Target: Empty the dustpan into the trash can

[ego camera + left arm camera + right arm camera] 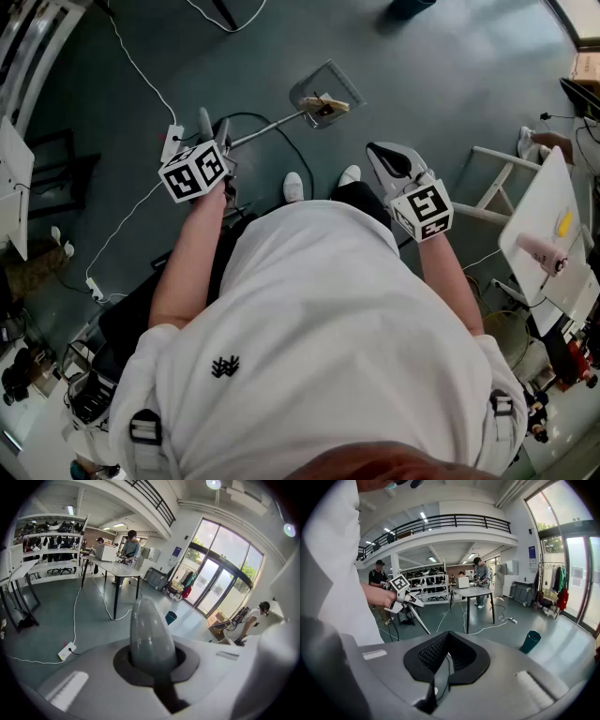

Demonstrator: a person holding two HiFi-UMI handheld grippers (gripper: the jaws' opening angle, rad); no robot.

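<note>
A grey long-handled dustpan (323,98) rests on the floor ahead of my feet, with a few scraps of litter in it. Its thin handle (267,128) slants back to my left gripper (214,136), which is shut on the handle's upper end; the right gripper view shows that gripper (404,599) holding the rod. My right gripper (389,161) hangs to the right of my feet, shut with nothing in it. A dark teal trash can (409,7) stands at the far edge of the floor, also seen as the teal can (171,617) and the can (530,641).
A white power strip (172,142) and cables lie on the floor by my left gripper. A white table (539,234) and a white frame (497,178) stand to the right. Tables, shelves and other people are farther off in the room.
</note>
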